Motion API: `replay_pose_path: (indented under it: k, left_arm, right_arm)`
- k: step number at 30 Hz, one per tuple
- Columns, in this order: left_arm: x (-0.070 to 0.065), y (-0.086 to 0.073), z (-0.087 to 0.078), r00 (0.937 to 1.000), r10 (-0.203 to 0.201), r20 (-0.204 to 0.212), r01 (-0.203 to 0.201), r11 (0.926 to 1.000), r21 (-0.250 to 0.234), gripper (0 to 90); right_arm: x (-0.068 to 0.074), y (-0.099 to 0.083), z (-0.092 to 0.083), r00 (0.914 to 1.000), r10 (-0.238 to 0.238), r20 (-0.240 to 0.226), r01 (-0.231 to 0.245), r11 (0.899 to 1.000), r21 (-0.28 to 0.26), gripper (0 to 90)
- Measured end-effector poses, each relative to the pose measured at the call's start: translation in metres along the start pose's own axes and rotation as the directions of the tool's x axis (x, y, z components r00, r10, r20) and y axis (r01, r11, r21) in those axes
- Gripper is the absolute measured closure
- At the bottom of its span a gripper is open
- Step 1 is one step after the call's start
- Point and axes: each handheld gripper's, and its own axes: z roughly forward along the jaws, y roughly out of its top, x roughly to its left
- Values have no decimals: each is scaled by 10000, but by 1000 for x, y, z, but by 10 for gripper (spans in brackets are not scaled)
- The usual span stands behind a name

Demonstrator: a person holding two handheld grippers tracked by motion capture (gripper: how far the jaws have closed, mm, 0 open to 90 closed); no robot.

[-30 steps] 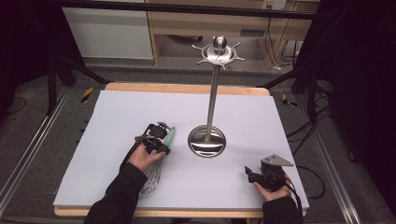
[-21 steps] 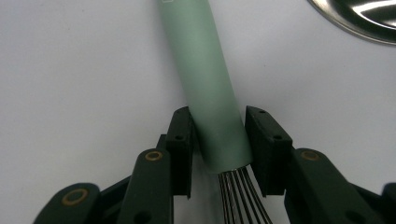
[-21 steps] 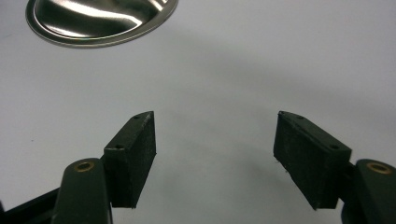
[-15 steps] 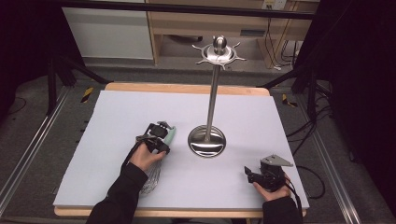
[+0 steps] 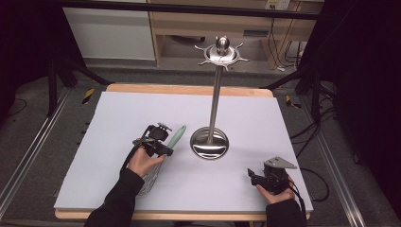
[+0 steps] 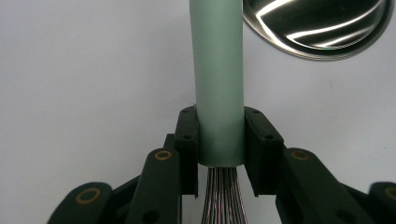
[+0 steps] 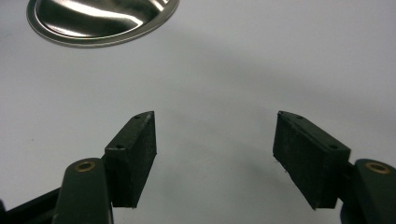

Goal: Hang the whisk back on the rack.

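Note:
A whisk with a pale green handle (image 5: 176, 136) and wire loops (image 5: 152, 178) lies at the front left of the white table. My left gripper (image 5: 166, 148) is shut on it. In the left gripper view the jaws (image 6: 219, 135) have just been closing, and both pads press the handle (image 6: 218, 70) near its lower end, just above the wires (image 6: 223, 198). The handle points toward the round base (image 5: 209, 143) of a tall steel stand (image 5: 215, 94). My right gripper (image 5: 254, 175) rests at the front right with its jaws (image 7: 215, 149) open and nothing between them.
The stand carries a ring of hooks and a ball knob (image 5: 221, 51) at its top. Its shiny base shows in the left gripper view (image 6: 317, 28) and the right gripper view (image 7: 102, 18). The white sheet (image 5: 118, 109) covers a wooden table.
My left gripper has risen slightly with the whisk handle, whose free end now sticks out farther toward the stand. The right gripper has stayed in place.

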Motion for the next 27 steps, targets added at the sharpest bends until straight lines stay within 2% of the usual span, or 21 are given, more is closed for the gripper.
replay_pose_path:
  k: [3, 7, 8, 11, 12, 16, 19, 22, 24, 25, 27]
  left_arm:
    - [0, -3, -8, 9999, 138, 44, -136, 9995, -287, 689]
    - [-1, -9, -18, 9999, 142, 95, -134, 9966, -812, 689]
    - [-1, -9, -18, 9999, 142, 95, -134, 9966, -812, 689]
    - [-1, -16, -30, 9997, 176, 146, -155, 9907, -1350, 690]
    - [-1, -16, -30, 9997, 176, 146, -155, 9907, -1350, 689]
    - [0, -26, -43, 9998, 140, 163, -105, 9803, -1972, 689]
    - [1, -30, -47, 9996, 165, 231, -112, 9774, -2111, 690]
    - [4, -38, -54, 9996, 82, 268, -11, 9665, -2567, 690]
    - [5, -42, -58, 9996, 103, 274, -24, 9611, -2763, 690]
    - [5, -42, -58, 9996, 103, 274, -24, 9611, -2763, 689]
    - [5, -48, -64, 9996, 94, 277, -4, 9505, -3107, 690]
  right_arm:
    - [0, 0, 0, 10000, 13, 9, -13, 10000, -14, 304]
    - [0, 0, 0, 10000, 9, 20, -9, 10000, -4, 304]
    - [0, 0, 0, 10000, 9, 20, -9, 10000, -4, 304]
    - [0, 0, 0, 10000, 11, 34, -11, 10000, -1, 304]
    - [0, 0, 0, 10000, 11, 34, -11, 10000, -1, 304]
    - [0, 0, -1, 10000, 73, 60, -73, 10000, 10, 304]
    - [0, 0, -1, 10000, 79, 13, -79, 10000, 18, 304]
    - [0, 0, -1, 10000, 81, 26, -81, 10000, 21, 303]
    - [0, -1, -1, 10000, 63, 32, -63, 10000, 15, 304]
    - [0, -1, -1, 10000, 63, 32, -63, 10000, 15, 304]
    - [-1, -1, -2, 9999, 61, 83, -60, 10000, -28, 304]
